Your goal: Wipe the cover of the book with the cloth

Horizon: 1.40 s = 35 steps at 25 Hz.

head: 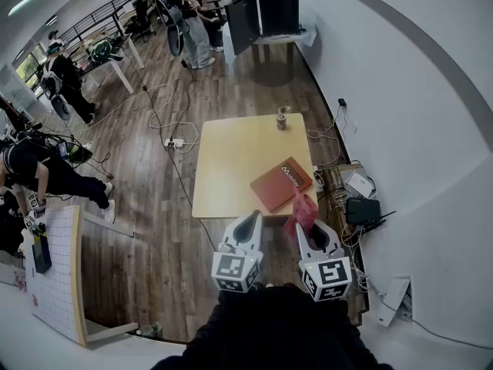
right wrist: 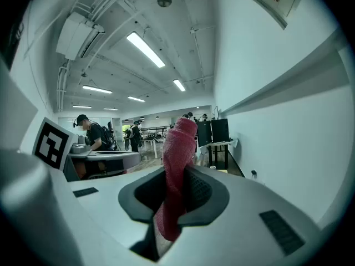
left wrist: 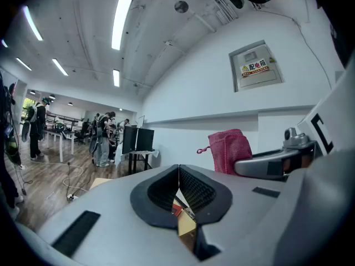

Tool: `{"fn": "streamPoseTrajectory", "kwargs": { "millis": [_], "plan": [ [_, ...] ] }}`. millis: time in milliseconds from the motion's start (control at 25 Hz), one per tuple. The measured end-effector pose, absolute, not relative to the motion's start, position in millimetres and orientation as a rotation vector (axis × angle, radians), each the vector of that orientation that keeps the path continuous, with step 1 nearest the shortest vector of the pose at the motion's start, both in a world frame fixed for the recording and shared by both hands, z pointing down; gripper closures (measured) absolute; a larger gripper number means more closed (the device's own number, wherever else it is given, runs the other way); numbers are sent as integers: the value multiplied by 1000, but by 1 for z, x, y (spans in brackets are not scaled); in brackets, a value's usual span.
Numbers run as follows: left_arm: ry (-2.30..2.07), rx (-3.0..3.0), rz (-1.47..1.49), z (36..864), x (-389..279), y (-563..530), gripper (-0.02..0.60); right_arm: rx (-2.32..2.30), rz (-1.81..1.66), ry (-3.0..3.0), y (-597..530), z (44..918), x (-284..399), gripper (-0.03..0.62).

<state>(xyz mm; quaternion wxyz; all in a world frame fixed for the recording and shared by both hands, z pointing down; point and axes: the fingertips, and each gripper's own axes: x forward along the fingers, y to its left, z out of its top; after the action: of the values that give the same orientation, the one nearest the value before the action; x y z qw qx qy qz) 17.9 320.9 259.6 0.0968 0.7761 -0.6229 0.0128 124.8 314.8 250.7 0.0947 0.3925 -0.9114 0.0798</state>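
Two grippers sit low in front of us. Our right gripper [right wrist: 176, 190] is clamped on the pink cloth [right wrist: 180, 146], which stands up from between its jaws. Our left gripper [left wrist: 178, 176] has its jaws pressed together on nothing. Beyond them, the reddish book [head: 281, 183] lies flat near the table's [head: 231, 168] near right corner. A small can [head: 282, 119] stands at the far edge; we cannot see inside it.

The left tool [head: 251, 216] and the right tool [head: 302, 227] are light grey moulded shells that taper to a point. Each carries a white cube [head: 236, 272] at the rear, printed with black square markers. Black ribbed pads [left wrist: 194, 188] line the jaws inside a dark rim, and dark rectangular insets [left wrist: 77, 231] mark the shells. The person wears black clothing [head: 269, 334].
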Motion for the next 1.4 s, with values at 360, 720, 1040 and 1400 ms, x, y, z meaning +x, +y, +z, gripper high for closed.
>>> {"fn": "streamPoseTrajectory", "kwargs": {
  "millis": [360, 720, 1040, 1400],
  "plan": [
    [-1801, 2325, 46, 263, 23, 316, 546, 1168, 263, -2711, 319, 251, 124, 519],
    [-1783, 2309, 65, 273, 12, 319, 546, 1180, 335, -2682, 320, 264, 117, 517],
    [-1783, 2258, 91, 286, -11, 330, 546, 1154, 371, -2674, 327, 275, 96, 516],
    [-1785, 2221, 84, 303, -45, 356, 546, 1128, 402, -2614, 348, 295, 66, 516]
  ]
}}
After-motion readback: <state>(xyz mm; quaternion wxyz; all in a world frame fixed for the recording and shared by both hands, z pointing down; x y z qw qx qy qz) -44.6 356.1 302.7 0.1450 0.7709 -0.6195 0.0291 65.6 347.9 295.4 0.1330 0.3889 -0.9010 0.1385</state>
